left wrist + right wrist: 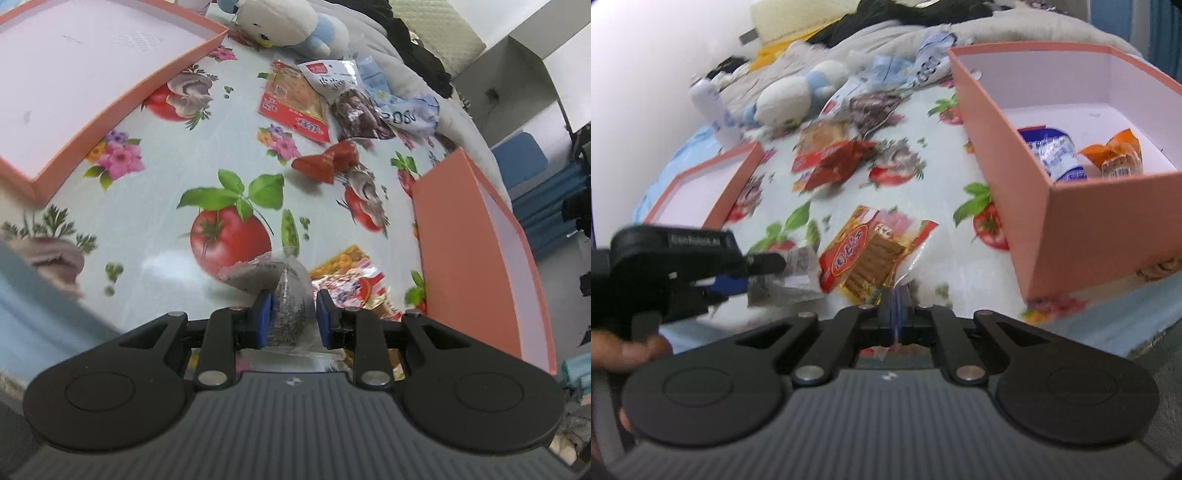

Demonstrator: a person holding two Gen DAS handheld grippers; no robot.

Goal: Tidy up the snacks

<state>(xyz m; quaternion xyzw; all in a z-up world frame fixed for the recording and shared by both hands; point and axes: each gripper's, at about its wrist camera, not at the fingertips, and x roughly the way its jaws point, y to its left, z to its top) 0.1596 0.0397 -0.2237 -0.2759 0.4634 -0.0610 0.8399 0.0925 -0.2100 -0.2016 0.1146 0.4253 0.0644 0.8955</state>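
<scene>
On the desk (pixel 960 258), taking the deep box (pixel 1082 229) as landmark: inside it, two wrapped snacks (pixel 1056 155) side by side; just left of it, a flat snack packet (pixel 864 254). Farther left, a shallow lid (pixel 698 188). Behind and left of the box, a pile of packets (pixel 834 155), then a plush toy (pixel 790 96).

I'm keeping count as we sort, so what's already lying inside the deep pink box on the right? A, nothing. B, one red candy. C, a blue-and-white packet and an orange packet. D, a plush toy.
C: the right wrist view shows a blue-and-white packet and an orange packet lying side by side inside the deep pink box.
</scene>
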